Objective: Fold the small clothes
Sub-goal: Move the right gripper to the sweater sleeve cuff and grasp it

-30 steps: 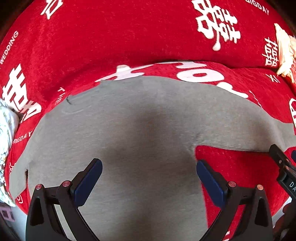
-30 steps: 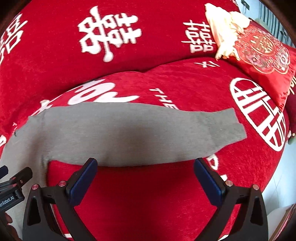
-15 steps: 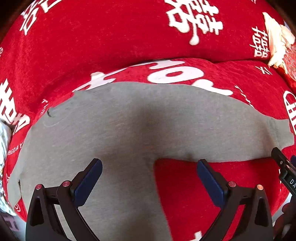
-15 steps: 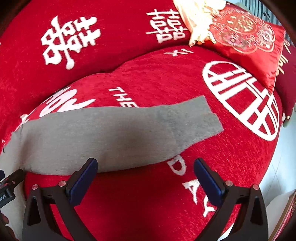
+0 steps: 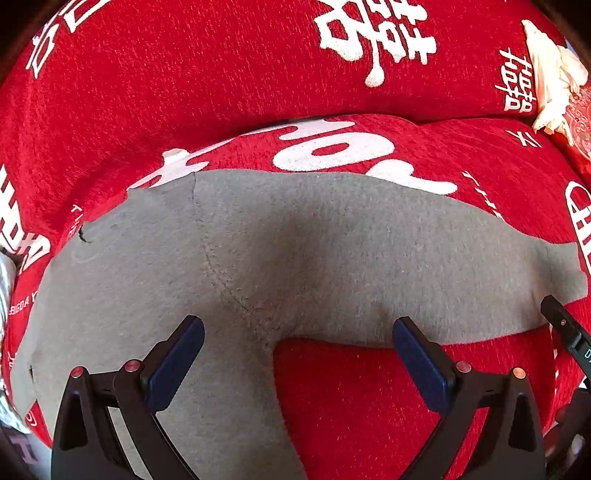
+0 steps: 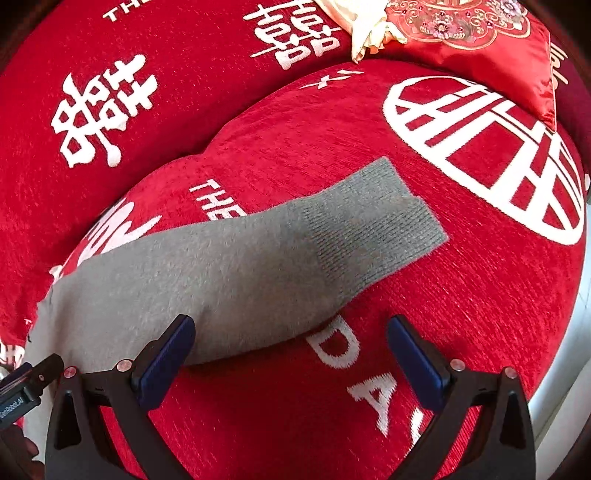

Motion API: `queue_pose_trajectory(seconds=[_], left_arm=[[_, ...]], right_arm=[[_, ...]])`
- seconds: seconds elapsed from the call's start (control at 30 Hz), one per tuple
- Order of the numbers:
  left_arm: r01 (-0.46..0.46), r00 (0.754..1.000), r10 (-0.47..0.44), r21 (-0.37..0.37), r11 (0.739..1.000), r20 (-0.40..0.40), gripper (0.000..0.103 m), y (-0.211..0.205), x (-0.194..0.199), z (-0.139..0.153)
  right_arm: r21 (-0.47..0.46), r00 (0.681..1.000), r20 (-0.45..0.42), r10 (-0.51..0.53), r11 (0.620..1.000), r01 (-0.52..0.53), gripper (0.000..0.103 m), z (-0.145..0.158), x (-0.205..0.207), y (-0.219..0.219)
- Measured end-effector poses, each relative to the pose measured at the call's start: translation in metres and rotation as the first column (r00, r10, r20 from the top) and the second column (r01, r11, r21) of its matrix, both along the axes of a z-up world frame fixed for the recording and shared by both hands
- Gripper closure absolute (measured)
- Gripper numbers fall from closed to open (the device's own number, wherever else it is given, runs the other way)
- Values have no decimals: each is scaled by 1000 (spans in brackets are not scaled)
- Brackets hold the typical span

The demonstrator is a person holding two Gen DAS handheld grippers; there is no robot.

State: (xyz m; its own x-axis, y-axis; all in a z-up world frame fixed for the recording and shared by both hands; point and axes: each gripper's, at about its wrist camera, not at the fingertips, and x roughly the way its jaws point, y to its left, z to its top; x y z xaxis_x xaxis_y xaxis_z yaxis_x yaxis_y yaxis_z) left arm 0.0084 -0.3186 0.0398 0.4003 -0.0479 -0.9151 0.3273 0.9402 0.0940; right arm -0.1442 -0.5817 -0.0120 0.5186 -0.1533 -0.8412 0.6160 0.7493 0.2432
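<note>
A grey knitted sweater (image 5: pixel 280 258) lies flat on a red sofa seat (image 5: pixel 369 387). In the left wrist view my left gripper (image 5: pixel 295 365) hovers open over the armpit where the sleeve meets the body, holding nothing. The sleeve (image 6: pixel 236 273) stretches right and ends in a ribbed cuff (image 6: pixel 380 225). My right gripper (image 6: pixel 291 362) is open just in front of the sleeve's lower edge, left of the cuff, with nothing between its fingers. Each gripper's tip shows at the edge of the other's view.
The red sofa cover (image 6: pixel 480 295) carries white characters and letters, with the backrest (image 5: pixel 221 74) behind. A red embroidered cushion (image 6: pixel 476 40) and a cream cloth (image 6: pixel 365 29) sit at the back right. The seat's right edge (image 6: pixel 576 332) drops toward a pale floor.
Both grippers have moved right along the sweater. The left went from over the body to the armpit; the right went down the sleeve toward the cuff. Both stayed open.
</note>
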Motion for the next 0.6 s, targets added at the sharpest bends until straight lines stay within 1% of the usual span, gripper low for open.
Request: queue_pose_trajectory(seconds=[0.1, 0.3, 0.47, 0.57, 0.6], left_arm=[[6, 1000, -6, 2, 1000, 1, 1, -6, 3, -1], [21, 1000, -21, 1, 1000, 1, 1, -19, 6, -2], [26, 1000, -26, 5, 1000, -4, 1, -24, 9, -5], [22, 1000, -22, 11, 1000, -9, 1, -24, 12, -8], [19, 1000, -19, 12, 1000, -12, 1, -24, 13, -8]], right_arm=[[17, 1000, 17, -5, 1000, 5, 0, -2, 3, -7], [4, 998, 62, -23, 1000, 23, 0, 4, 11, -21], [-43, 997, 69, -22, 999, 25, 1, 7, 22, -30], [-111, 999, 43, -13, 994, 18, 10, 7, 29, -29], [-135, 999, 34, -12, 991, 16, 15, 6, 31, -29]])
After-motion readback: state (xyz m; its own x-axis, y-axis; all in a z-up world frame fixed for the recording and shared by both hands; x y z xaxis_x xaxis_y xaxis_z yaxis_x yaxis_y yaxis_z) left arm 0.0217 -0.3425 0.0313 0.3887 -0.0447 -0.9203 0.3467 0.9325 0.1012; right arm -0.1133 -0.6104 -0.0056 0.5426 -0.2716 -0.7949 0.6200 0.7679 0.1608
